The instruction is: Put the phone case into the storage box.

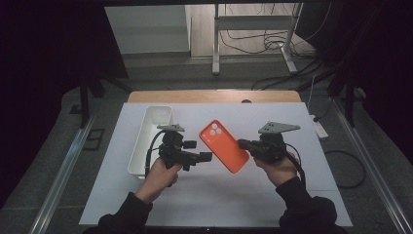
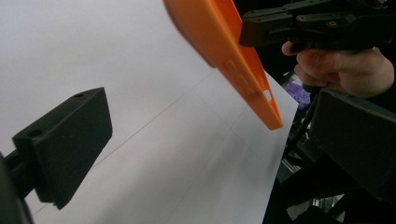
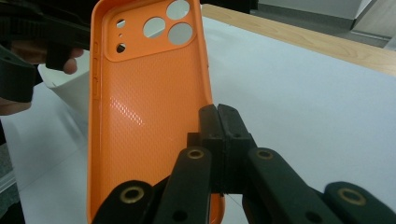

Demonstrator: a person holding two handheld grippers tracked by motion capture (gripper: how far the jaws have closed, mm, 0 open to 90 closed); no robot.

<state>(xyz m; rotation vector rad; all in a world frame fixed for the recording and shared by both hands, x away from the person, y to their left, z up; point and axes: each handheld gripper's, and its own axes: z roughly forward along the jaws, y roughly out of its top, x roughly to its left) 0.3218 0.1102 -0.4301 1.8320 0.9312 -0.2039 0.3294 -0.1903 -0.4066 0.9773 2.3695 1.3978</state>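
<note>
Orange and matte, the phone case [image 1: 223, 146] hangs above the white tabletop [image 1: 214, 195], lifted clear of the sheet and tilted, with its camera cut-outs at the far upper end and its lower end toward the person. The right gripper [image 1: 242, 144] has its jaws clenched on the case's right long edge; in the right gripper view the 2 black pads [image 3: 225, 135] sit pressed together with the thin orange rim pinched between them, and the case's textured inner face with 3 large round holes looks toward that camera. The right hand [image 1: 275, 165] holds this gripper from below. The left gripper [image 1: 208, 156] sits just beside the case's left edge, apart from it; in the left gripper view its jaws stand released and wide, with the left pad [image 2: 65, 144] far from the right one and the case [image 2: 233, 60] farther off between and above them, untouched. The left hand [image 1: 160, 175] grips the body of that gripper. A white rectangular bin [image 1: 152, 127] lies on the tabletop to the left of the left gripper, its long side running away from the person.
</note>
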